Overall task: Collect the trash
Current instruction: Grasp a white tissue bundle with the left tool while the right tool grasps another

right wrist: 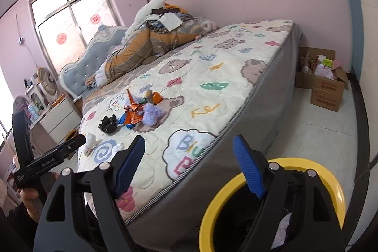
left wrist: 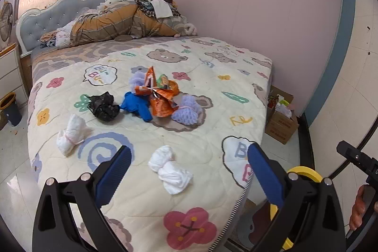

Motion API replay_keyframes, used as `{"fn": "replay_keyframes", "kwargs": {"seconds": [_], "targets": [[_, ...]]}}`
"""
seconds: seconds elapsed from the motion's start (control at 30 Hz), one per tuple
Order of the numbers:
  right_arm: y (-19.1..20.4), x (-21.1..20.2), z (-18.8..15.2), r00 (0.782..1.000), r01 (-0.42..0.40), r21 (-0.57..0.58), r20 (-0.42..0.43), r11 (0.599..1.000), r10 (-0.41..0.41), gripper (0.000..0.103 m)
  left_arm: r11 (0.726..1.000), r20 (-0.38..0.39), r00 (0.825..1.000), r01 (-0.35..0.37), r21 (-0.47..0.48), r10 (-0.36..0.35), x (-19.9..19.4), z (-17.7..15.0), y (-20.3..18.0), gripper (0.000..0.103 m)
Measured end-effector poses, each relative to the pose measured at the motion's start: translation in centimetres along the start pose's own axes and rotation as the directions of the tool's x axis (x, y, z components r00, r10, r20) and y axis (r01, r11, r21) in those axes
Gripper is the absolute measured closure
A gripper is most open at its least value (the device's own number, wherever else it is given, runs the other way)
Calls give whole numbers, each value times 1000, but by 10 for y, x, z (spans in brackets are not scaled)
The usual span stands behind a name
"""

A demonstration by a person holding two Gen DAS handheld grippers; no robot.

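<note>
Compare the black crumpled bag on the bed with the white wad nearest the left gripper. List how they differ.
The black bag is dark and glossy; the white wad is pale and matte. The black bag lies mid-bed beside the blue piece of the trash pile; the white wad lies alone near the foot edge, just ahead of the open left gripper. The black bag is one rounded clump; the white wad is pinched in the middle into two lobes. Both are crumpled and rest on the quilt.
</note>
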State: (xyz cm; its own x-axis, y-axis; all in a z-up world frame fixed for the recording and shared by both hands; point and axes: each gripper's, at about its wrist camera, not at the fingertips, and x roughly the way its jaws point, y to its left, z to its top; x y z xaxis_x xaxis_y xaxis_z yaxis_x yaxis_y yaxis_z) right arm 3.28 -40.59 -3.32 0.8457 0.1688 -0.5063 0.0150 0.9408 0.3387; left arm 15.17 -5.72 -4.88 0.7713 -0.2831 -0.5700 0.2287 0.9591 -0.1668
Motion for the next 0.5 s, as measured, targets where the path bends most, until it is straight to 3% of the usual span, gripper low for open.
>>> {"fn": "replay_keyframes", "kwargs": {"seconds": [0.5], "targets": [[91,72,-8,988,-138,-144,-87,980,126,23,979,21,980,-197,-58,198,6,9,97,8]]}}
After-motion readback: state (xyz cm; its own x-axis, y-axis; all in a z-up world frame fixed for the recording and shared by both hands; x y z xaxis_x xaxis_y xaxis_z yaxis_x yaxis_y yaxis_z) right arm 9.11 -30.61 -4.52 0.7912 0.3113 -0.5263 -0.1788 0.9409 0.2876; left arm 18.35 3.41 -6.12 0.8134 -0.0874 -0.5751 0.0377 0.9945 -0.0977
